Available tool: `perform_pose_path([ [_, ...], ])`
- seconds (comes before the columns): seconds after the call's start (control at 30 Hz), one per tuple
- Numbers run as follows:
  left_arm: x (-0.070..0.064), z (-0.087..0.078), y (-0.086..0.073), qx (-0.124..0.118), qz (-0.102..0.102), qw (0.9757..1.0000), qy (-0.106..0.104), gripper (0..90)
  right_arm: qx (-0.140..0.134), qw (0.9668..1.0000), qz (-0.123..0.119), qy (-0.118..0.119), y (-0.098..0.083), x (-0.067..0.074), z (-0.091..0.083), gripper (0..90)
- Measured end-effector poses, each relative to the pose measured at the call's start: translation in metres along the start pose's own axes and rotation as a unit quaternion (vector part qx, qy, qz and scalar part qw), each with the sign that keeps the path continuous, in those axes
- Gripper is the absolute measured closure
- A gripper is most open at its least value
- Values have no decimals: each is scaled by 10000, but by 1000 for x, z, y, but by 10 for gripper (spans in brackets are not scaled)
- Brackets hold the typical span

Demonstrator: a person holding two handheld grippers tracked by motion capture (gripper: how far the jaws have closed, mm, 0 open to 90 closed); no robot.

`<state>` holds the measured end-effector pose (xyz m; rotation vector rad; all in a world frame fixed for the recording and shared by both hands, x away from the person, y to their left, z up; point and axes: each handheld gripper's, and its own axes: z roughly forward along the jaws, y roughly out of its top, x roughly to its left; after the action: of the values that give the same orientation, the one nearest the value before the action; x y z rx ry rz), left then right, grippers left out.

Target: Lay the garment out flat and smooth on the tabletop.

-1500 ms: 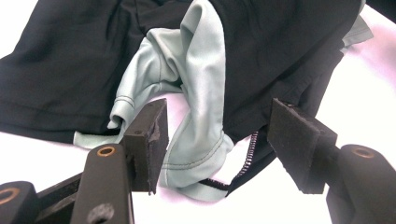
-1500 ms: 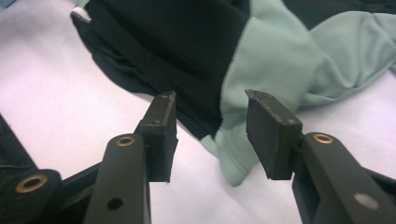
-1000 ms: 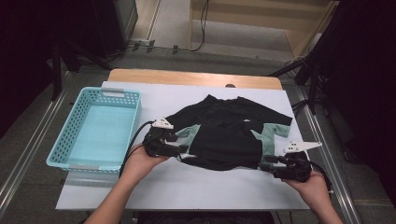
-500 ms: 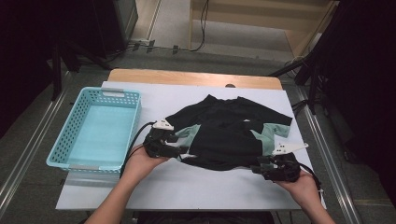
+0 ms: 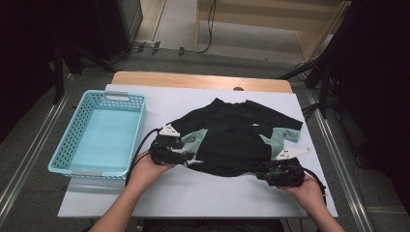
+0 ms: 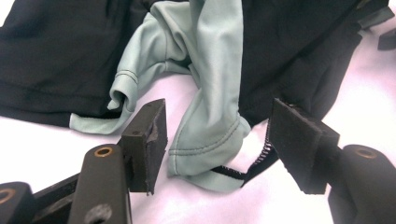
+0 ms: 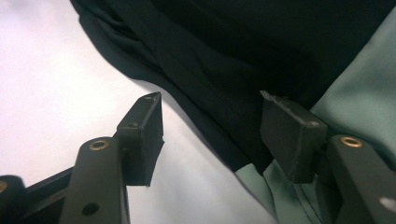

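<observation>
Lying mid-table, the shirt (image 5: 237, 140) has the left gripper (image 5: 186, 155) at its nine o'clock, jaws spread around a green fold; right gripper (image 5: 263, 175), five o'clock, jaws just widening, pinching nothing.

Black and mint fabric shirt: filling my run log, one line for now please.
black and mint fabric shirt flat on white table | left gripper open | right gripper open, just opening

the high view looks forward and down from above the near edge of the tabletop (image 5: 203, 198), taking in its whole top. the left gripper view sits low and very close, facing a pale green fold of the shirt (image 6: 215, 102). the right gripper view, just as close, faces the shirt's black hem. all three share that shirt and the white tabletop under it.
</observation>
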<state>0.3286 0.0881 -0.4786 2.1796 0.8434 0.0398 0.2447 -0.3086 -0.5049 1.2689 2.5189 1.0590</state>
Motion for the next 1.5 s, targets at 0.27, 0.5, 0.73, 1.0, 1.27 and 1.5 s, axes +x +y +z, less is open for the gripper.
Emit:
perform_pose_path([
  [0.27,-6,9,-1,146,85,9998,-55,402,-26,9997,-246,-42,1,2,13,385],
  [0.5,-4,11,-2,179,30,9998,-57,435,-175,9970,-615,-430,-2,10,20,527],
  [0.73,-4,12,-2,285,32,9996,-81,518,-81,9970,-454,-623,1,14,21,798],
  [1.0,-1,19,-4,682,-170,9974,-188,797,300,9988,-12,-397,11,12,19,843],
  [1.27,0,10,1,746,-398,9957,-367,866,741,9964,413,16,15,7,11,846],
  [1.5,-6,-8,2,536,-412,9964,-516,864,643,9971,379,178,11,14,-4,847],
])
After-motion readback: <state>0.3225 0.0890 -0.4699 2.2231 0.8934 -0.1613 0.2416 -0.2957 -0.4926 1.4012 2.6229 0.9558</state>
